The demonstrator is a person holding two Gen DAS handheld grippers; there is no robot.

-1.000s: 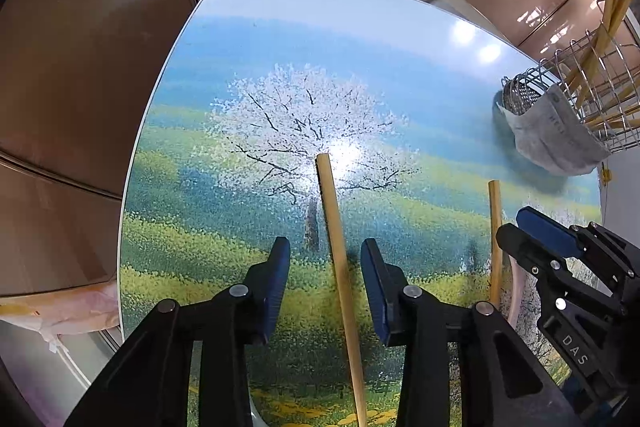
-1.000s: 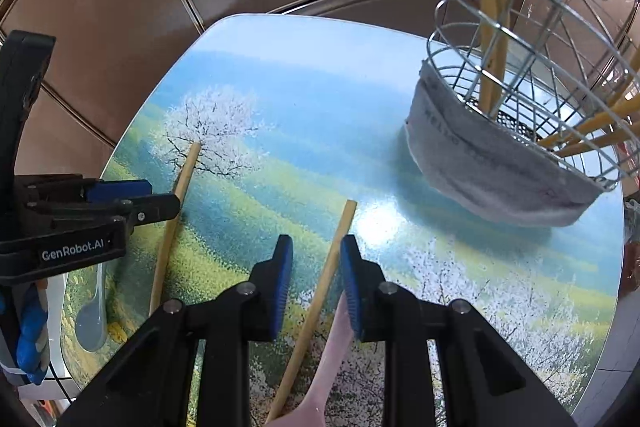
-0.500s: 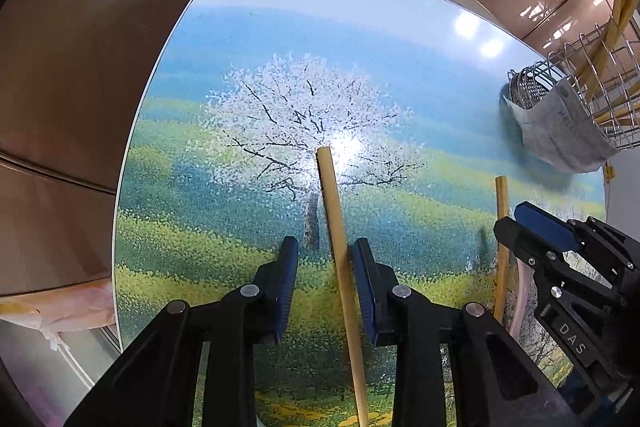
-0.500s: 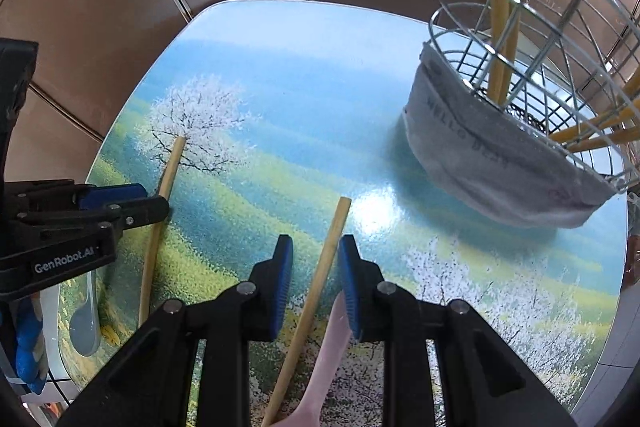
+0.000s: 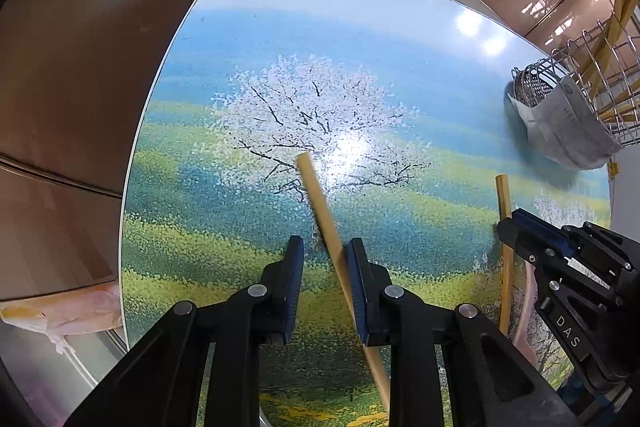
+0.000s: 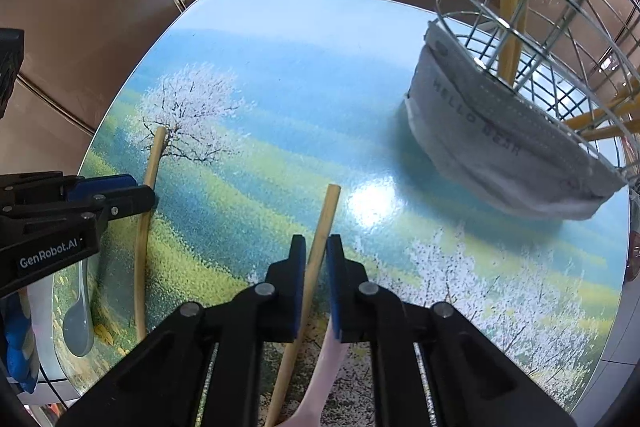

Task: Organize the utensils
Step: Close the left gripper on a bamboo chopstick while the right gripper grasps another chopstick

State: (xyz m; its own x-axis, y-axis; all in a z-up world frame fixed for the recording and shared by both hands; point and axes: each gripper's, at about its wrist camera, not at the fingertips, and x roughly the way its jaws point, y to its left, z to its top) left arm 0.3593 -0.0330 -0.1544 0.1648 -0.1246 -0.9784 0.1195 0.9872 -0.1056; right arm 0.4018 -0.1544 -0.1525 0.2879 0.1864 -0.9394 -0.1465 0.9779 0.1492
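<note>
Two wooden chopsticks lie on the landscape-printed table (image 6: 280,67). The left gripper (image 5: 325,251) straddles one chopstick (image 5: 320,199); its jaws are closing, the stick leans on the right pad and a gap shows at the left pad. The right gripper (image 6: 316,247) is shut on the other chopstick (image 6: 328,211), near its far end. A pink spoon (image 6: 326,367) lies under the right finger. In the left wrist view the right gripper (image 5: 516,223) stands at the right edge over its chopstick (image 5: 502,195).
A wire utensil holder (image 5: 532,87) stands at the far right, with a grey cloth (image 6: 500,135) round its base and several chopsticks inside. A grey spoon (image 6: 78,323) lies at the near left table edge. Brown tiled floor surrounds the table.
The left jaws narrowed around their chopstick, which now tilts against the right pad. The right jaws closed onto their chopstick, and that gripper sank slightly toward the table.
</note>
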